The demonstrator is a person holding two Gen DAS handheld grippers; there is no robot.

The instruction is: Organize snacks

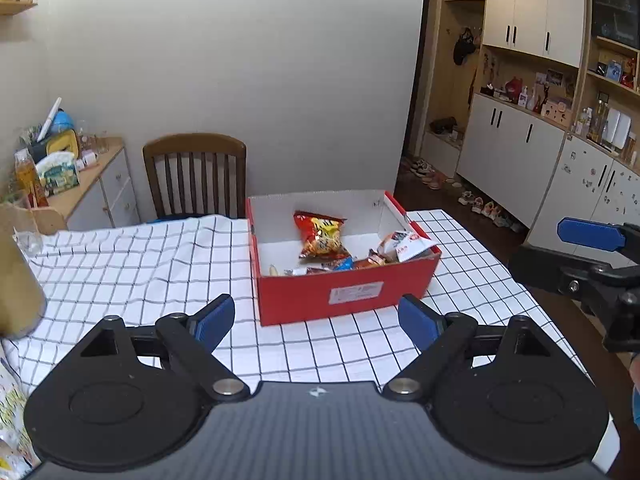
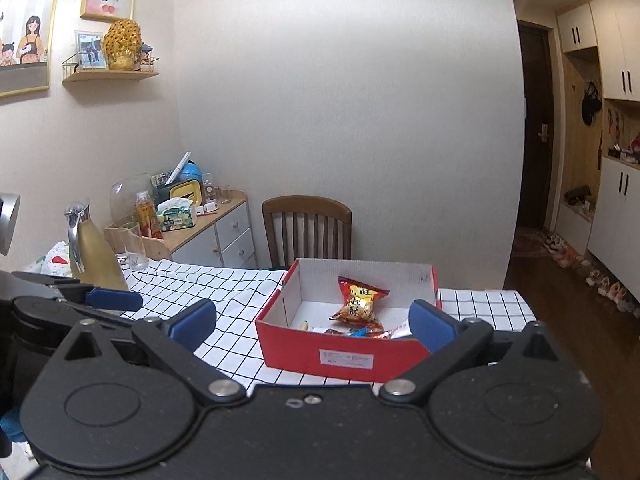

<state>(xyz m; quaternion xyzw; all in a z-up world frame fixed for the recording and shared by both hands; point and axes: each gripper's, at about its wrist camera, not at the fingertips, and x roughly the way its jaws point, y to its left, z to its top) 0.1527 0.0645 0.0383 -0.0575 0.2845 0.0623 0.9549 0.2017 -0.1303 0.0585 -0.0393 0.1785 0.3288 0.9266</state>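
Though packed mostly toward its near wall, red box (image 1: 344, 292) holding every snack in sight, lid off, mouth up, presumably so packets can be dropped in or lifted out from above. Orange chip bag (image 1: 320, 236) propped near the middle of the floor, leaning toward the far wall at twelve o'clock; white packet (image 1: 412, 246) tipped over the rim at three o'clock; smaller wrappers (image 1: 340, 265) heaped along the six o'clock wall, touching one another. Same box in the right wrist view (image 2: 344, 356), chip bag (image 2: 358, 300) upright-ish, bare white floor at nine o'clock of it, room left for sorting.

Box resting on checked tablecloth (image 1: 132, 264), cloth rumpled at ten o'clock. No loose snack visible on the cloth, so likely late in the task or a rearranging inside the box ahead; hard to judge which.

Left gripper (image 1: 316, 322) just short of the box's near wall, jaws wide, nothing between them, aimed at the label side as if ready to reach in. Right gripper (image 2: 312, 320) likewise wide and empty, level with the box, its right finger overlapping the near corner in view; contact not certain.

Further out: gold jug (image 2: 94, 256) and glass (image 2: 134, 246) at nine o'clock, wooden chair (image 1: 196, 174) beyond the table at eleven, cabinets (image 1: 516, 148) at two.
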